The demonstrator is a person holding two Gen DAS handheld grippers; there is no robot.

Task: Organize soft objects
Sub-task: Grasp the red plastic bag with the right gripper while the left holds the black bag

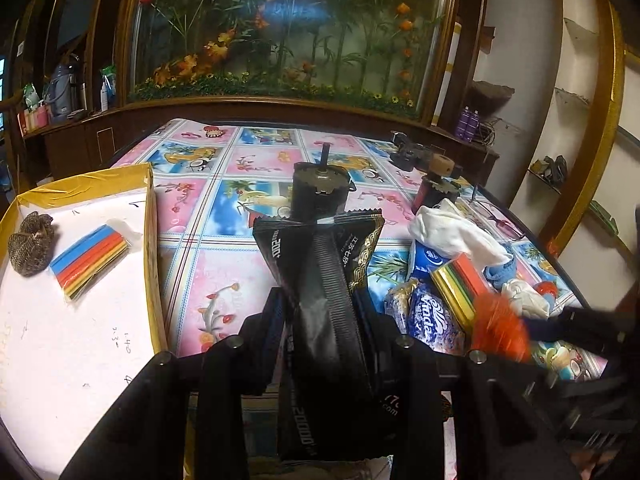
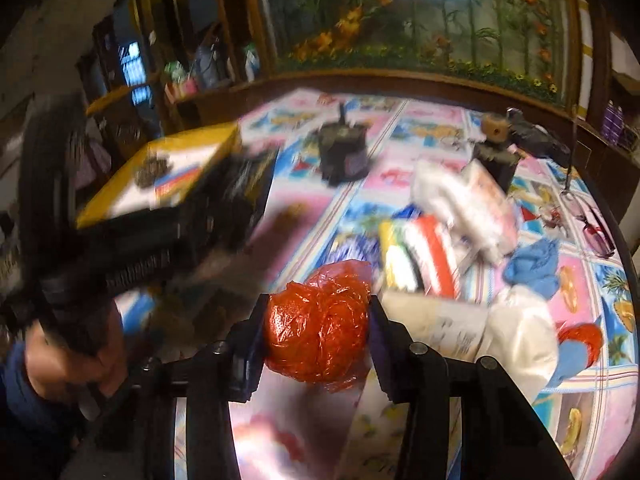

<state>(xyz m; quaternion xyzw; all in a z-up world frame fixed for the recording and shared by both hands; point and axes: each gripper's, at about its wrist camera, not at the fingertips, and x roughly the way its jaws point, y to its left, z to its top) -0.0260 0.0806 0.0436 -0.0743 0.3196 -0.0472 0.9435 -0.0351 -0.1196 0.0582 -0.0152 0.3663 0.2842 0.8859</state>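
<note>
Left wrist: box with just two items in, pile left on table, left gripper clamped on black packet, right gripper clamped on red bag, both above table.

Glossy black foil sachet with ribbed seam, crinkly translucent red plastic bag, smooth printed vinyl cloth on bench, soft white cloth
</note>
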